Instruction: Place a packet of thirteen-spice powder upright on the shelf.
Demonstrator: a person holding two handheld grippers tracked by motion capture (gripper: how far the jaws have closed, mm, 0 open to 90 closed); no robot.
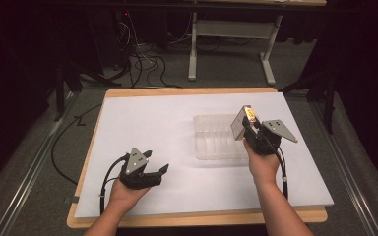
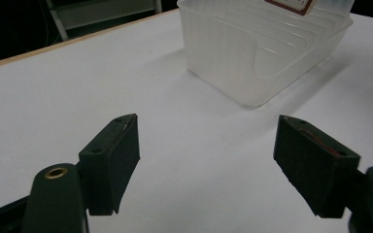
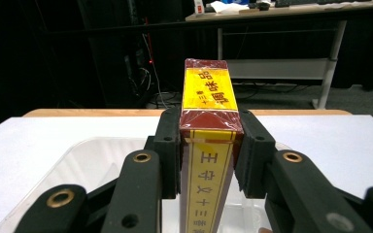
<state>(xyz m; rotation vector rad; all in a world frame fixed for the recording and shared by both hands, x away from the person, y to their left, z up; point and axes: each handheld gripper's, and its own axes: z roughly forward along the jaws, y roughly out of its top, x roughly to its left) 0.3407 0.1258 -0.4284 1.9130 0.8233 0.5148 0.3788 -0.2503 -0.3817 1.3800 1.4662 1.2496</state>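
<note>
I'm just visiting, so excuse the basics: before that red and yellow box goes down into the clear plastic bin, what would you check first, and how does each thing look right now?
1. Grip: right hand-held gripper clamps the red and yellow box on both sides. Ok.
2. Position: box is held over the clear slotted bin. Ok.
3. Alignment with a slot: cannot tell.
4. Bin contents: slots look empty. Ok.
5. Left hand-held gripper: open, holding nothing, away from the bin. Ok.
6. Bin sits flat on the white table top. Ok.

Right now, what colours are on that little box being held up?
Dark red with yellow panels on the box, best seen in the right gripper view.
</note>
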